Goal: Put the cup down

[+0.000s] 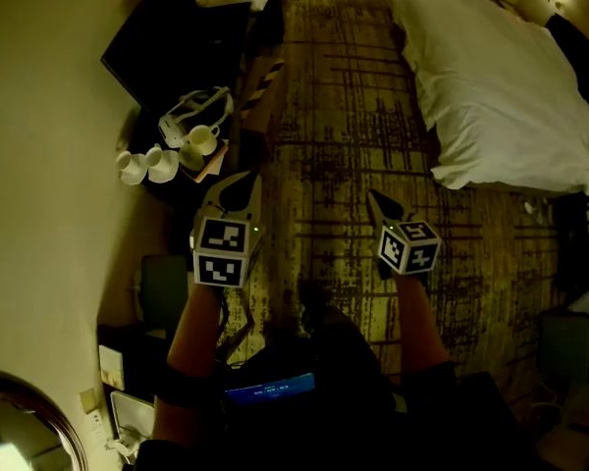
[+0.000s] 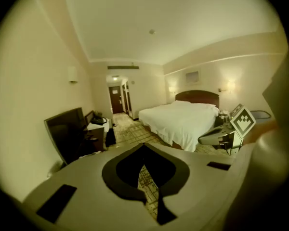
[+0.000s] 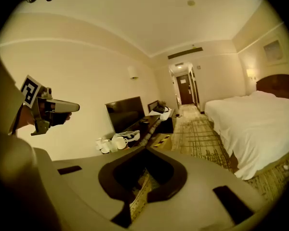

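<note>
Cup [image 1: 203, 137], white with a handle, stands upright on the dark cabinet [image 1: 147, 130] along the left wall, close beside two more white cups [image 1: 145, 165] and just in front of a pale bundle [image 1: 196, 109], with a dark television [image 1: 152, 42] farther along the same wall. Nearest to it hovers the left gripper [image 1: 240, 180], apart from the cup, its jaws pressed together on nothing. The right gripper [image 1: 375, 200] hangs beside it over the patterned carpet [image 1: 344, 116], jaws likewise together and empty, and a white-covered bed [image 1: 501, 77] fills the far right.
</note>
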The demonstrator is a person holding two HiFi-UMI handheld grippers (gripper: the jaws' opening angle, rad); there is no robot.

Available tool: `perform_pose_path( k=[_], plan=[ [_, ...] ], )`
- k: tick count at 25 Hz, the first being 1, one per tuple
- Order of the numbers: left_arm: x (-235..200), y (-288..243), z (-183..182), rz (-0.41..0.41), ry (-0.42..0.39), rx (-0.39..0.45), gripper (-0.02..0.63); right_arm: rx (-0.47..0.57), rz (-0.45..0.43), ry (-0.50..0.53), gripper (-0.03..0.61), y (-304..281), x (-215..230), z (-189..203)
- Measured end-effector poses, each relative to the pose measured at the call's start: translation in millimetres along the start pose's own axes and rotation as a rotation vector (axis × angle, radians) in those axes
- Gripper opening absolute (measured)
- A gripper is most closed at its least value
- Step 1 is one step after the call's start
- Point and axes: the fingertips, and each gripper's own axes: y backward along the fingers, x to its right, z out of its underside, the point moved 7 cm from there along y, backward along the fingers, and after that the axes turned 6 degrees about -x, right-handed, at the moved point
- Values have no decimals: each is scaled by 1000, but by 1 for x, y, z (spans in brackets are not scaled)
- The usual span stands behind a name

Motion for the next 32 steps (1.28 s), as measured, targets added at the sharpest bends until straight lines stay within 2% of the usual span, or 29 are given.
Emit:
perform_pose_path(
  k=[3,8,16,24,32],
  plan=[
    [-32,21,28,-95,103,-18,0,3,-82,84,2,-28,-32,-17],
    [-74,63,73,-261,213,-57,0,-29,-231,194,2,-80,-92,-29],
    [-106,153,152,-562,418,-103,0,-85,-515,344,2,-138,-206,-36],
    [-95,300,252,-890,638,-129,0,-157,-837,540,2,-144,-378,9],
    [-48,461,339,-1122,775,-129,0,-188,-1095,734,2,-75,-554,87]
  ],
)
